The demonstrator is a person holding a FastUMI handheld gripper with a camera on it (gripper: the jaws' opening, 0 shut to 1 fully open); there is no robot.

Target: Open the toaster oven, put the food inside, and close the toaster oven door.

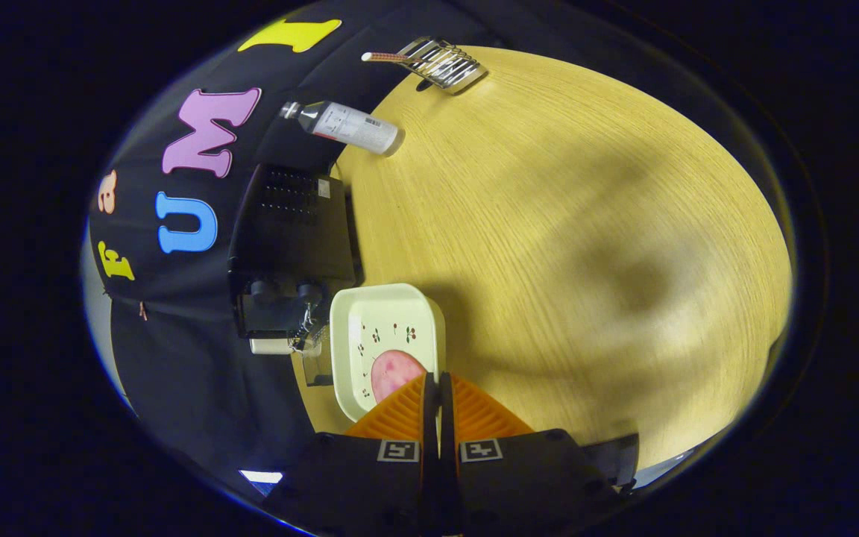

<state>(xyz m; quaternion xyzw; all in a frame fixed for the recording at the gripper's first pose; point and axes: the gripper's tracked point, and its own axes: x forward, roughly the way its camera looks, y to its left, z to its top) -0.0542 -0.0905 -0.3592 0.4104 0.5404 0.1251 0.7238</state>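
So right at the near end we've got the gripper (pixel 438 388), and its two fingers are pressed together with basically just a thin dark line between them. Nothing is pinched in there as far as we can see, so it's clenched on air.

The fingertips sit over the near corner of a cream square dish (pixel 387 344) with a raised rim and little cherry prints on the bottom. Lying in that dish is a round pink slice of food (pixel 394 373), maybe ham or something like it; we can't really tell what it is. Part of the slice is hidden behind the fingers, so it's just ahead of them and slightly off to one side. Whether the tips actually touch the food or the dish, we can't tell from this angle.

The dish rests on a light wooden table (pixel 564 246) with a visible grain and some soft shadows across it.

Just beside the dish, on the far side of it, is the black toaster oven (pixel 288 253). We're looking at its top and its knobs, with vent holes on the casing. We can't say for sure how its door stands from here.

Beyond the oven, a clear plastic bottle (pixel 344 125) with a white label stands by the table's edge. Farthest off is a metal wire rack (pixel 441 63) with a handle sticking out, well apart from everything else.
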